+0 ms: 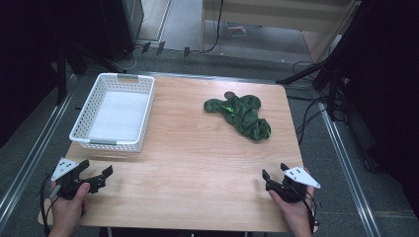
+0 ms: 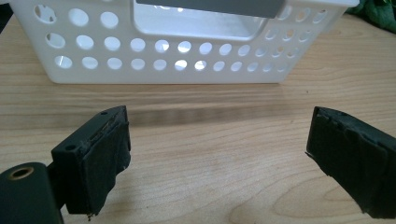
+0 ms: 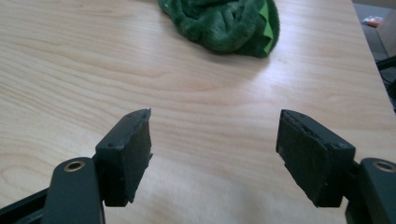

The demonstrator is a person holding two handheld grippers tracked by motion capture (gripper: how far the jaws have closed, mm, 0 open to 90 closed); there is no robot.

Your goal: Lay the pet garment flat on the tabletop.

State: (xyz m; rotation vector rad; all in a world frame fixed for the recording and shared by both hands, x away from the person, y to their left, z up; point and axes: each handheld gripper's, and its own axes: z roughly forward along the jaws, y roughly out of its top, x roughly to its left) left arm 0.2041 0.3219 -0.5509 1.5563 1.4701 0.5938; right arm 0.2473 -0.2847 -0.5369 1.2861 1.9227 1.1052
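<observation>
From above, one basket [image 1: 114, 111] and one green cloth [image 1: 240, 115] share the surface [image 1: 197, 168]; left tongs [image 1: 96, 174] and right tongs [image 1: 274, 173] both spread, empty.

In the left gripper view, the white perforated plastic basket [image 2: 187, 51] runs off the top edge, so its rim, its inside and most of its grey handle strip are out of sight. A scrap of the crumpled dark green cloth [image 2: 380, 14] peeks in at the top right corner, the rest cut away. The right gripper view crops the same cloth [image 3: 219, 23] along the top edge, hiding its far side. In the high view, a small dark patch [image 1: 230, 94] at the cloth's far edge is too small to identify, and the person's forearms leave the frame at the bottom. The room beyond the light wooden table [image 1: 197, 163] is too dark to read.
</observation>
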